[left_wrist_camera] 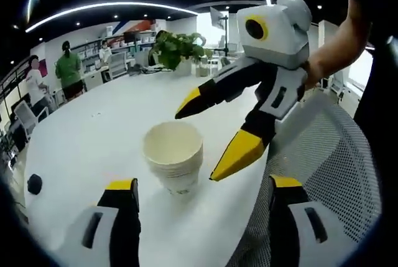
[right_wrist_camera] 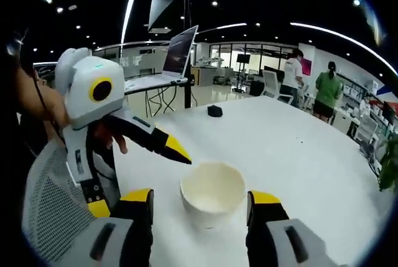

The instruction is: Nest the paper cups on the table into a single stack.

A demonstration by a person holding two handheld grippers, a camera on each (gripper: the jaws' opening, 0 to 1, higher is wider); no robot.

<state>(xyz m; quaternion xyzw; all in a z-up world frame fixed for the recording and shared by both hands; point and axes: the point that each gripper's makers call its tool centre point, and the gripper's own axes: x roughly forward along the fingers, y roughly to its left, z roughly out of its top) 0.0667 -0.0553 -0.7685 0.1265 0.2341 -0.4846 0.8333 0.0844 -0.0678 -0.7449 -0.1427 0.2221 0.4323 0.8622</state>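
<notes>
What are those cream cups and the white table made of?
The cups look like matte paper: thin rolled rims, dull cream walls, several nested. The table seems a smooth white laminate or painted board with faint sheen; its core can't be told.

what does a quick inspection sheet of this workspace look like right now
surface: white round table, bare around the cups
job's things: nested stack of paper cups, upright near the table edge, no loose cup seen
clutter: small black object on the far side of the table
grippers: left claw open, right claw open, both beside the stack, neither touching it
cables: nothing seen
surroundings: mesh chair at the table edge, potted plant, laptop, people standing in an office
</notes>
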